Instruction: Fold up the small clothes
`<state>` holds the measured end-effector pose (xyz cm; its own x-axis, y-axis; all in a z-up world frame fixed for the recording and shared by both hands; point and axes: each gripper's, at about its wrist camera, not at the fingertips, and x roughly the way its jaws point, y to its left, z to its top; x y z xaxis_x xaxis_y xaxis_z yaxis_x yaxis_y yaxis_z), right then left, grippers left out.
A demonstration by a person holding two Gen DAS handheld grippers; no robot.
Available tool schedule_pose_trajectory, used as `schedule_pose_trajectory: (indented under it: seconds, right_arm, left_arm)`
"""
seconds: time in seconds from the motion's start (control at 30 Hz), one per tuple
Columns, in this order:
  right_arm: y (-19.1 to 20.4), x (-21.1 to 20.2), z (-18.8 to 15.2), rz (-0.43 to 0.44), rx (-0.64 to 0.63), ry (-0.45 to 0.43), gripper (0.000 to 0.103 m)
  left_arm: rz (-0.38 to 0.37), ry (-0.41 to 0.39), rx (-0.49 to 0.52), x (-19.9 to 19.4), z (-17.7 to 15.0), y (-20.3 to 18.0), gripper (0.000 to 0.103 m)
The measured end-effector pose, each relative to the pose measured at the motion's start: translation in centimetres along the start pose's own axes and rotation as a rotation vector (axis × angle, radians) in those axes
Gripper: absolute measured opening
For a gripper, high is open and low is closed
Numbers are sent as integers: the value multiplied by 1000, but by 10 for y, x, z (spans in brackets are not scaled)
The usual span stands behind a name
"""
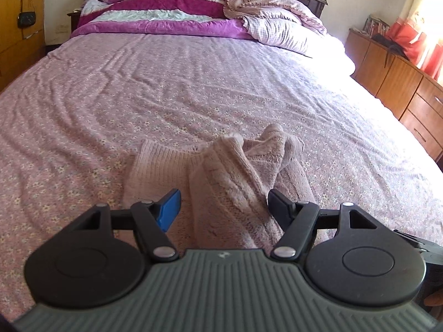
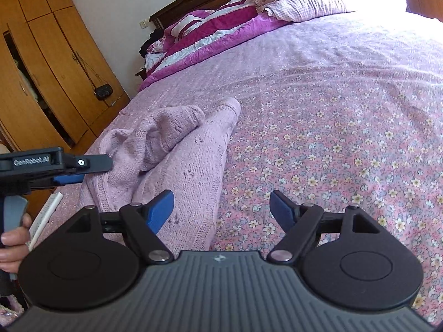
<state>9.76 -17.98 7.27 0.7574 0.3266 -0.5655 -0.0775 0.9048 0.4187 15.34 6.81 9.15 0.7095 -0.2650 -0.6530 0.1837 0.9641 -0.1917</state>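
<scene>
Both wrist views low, close, sharing sweater [image 1: 221, 171]; bed [image 1: 193, 83]

Pink knitted sweater [image 1: 221, 177] lying rumpled on the near part of the bed [image 1: 193, 83]. Left hand-held gripper [image 1: 221, 207] wide apart over the sweater's near fold, pads not pressing it. Far off, striped quilt [image 1: 166, 13]; right, wooden cabinet [image 1: 401, 88].
</scene>
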Motion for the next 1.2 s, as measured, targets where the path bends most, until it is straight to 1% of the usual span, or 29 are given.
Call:
schedule_pose_trajectory:
  seconds: [0.17,0.3,0.43,0.5,0.57,0.6,0.67,0.73,0.77,0.83,0.87,0.9,0.93,0.97,1.03,1.07,1.13,1.2]
  right_arm:
    - [-4,4,-3,6,11,13,82]
    - [-9,7,-5,11,31,21,82]
    - [-12,10,-8,18,46,29,82]
    - [-12,12,-10,20,50,30,82]
    - [-13,13,-11,24,57,30,82]
    - [-14,13,-11,26,63,32,82]
    - [-15,14,-11,30,73,34,82]
    - [-14,15,-11,32,74,36,82]
    - [-14,16,-11,32,71,36,82]
    - [-12,18,-10,31,63,37,82]
    - [-11,18,-10,30,61,37,82]
    - [-11,18,-9,31,60,35,82]
    - [-10,19,-9,31,60,34,82]
    - [-10,19,-9,33,61,33,82]
    - [-9,19,-8,46,64,28,82]
    - [-8,19,-7,64,66,25,82]
    - [-5,20,-5,118,69,16,82]
    - [4,21,-2,160,50,8,82]
  left_arm:
    - [6,-16,24,5,-3,-2,71]
    - [-10,-14,40,10,-4,-5,71]
    - [-40,-15,31,13,-4,-10,71]
    - [-31,-16,51,17,-2,-15,71]
    - [7,11,78,25,2,-22,71]
    - [50,27,107,31,3,-26,71]
    - [166,42,198,44,3,-38,71]
    - [254,8,295,51,0,-49,71]
    - [281,-10,338,53,-2,-55,71]
    - [314,-47,403,56,-6,-65,71]
    - [311,-64,420,56,-8,-68,71]
    - [294,-86,423,55,-9,-69,68]
    - [263,-106,413,52,-10,-67,44]
    - [232,-111,394,50,-9,-63,32]
    - [167,-122,329,44,-5,-50,27]
    - [143,-128,300,40,-2,-42,26]
    - [126,-141,245,30,2,-28,24]
    - [132,-161,183,21,8,-10,24]
